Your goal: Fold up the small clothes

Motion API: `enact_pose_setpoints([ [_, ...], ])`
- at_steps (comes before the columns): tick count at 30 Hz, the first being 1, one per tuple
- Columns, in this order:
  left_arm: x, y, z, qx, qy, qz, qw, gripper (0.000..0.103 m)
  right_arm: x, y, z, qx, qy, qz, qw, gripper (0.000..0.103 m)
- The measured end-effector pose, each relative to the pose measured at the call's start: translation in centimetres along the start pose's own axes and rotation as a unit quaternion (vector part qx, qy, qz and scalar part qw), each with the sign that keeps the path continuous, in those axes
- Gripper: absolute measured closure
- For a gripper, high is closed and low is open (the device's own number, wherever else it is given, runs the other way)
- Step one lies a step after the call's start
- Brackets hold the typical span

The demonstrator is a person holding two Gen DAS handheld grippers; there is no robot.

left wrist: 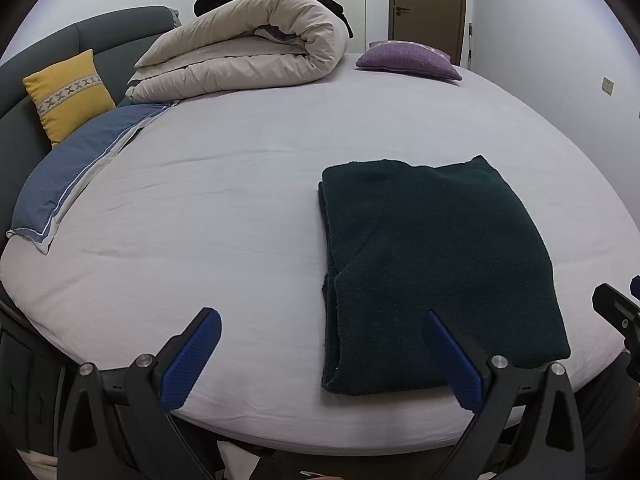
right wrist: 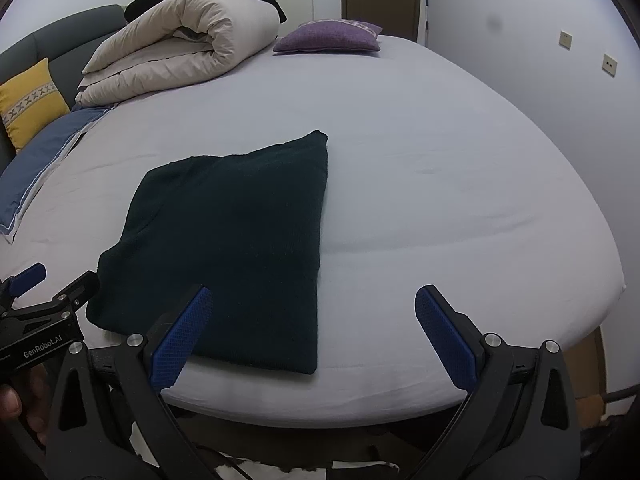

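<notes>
Left wrist view: my left hand-held gripper (left wrist: pixel 322 354) is spread wide, nothing between the blue pads, hovering at the near edge of the bed (left wrist: pixel 240 184). The dark green garment (left wrist: pixel 432 264) lies flat on the sheet, already folded into a rough rectangle, right of centre; my right-hand pad overlaps its near-left corner in the pic, but I can't tell if it touches. Layered edges show along the garment's left side, so the stack isn't perfectly aligned. Risk here: if I close on that corner I prob. catch only the top layer, and lifting peels the fold open. Also the piece sits near the mattress edge, so a drag toward me could slide it off.

Right wrist view: right hand-held gripper (right wrist: pixel 314 332) also open and empty, low over the near edge. Garment (right wrist: pixel 224 240) is left of centre, its near edge just ahead of my left pad. Left gripper body shows at far left w/ part of a hand (right wrist: pixel 16 400) beside it. Risks: both tools are close together near the same corner, so they could knock each other if both go for it. The knit looks thick and soft, so I judge a shallow pinch would slip. The sheet has light wrinkles; a deep pinch could grab sheet along w/ fabric.
</notes>
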State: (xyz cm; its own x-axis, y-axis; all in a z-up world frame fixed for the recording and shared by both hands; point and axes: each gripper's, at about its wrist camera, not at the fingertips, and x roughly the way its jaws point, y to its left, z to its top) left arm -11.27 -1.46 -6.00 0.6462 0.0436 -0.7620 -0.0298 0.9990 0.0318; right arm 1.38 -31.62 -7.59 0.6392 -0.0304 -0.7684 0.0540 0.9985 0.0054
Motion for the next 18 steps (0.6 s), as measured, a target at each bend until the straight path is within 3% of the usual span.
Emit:
enact_pose_setpoints([
  [18, -0.11, 0.06, 0.15, -0.005, -0.002, 0.003, 1.0, 0.0, 0.09, 0.84, -0.18, -0.005, 0.003, 0.002, 1.0, 0.0],
])
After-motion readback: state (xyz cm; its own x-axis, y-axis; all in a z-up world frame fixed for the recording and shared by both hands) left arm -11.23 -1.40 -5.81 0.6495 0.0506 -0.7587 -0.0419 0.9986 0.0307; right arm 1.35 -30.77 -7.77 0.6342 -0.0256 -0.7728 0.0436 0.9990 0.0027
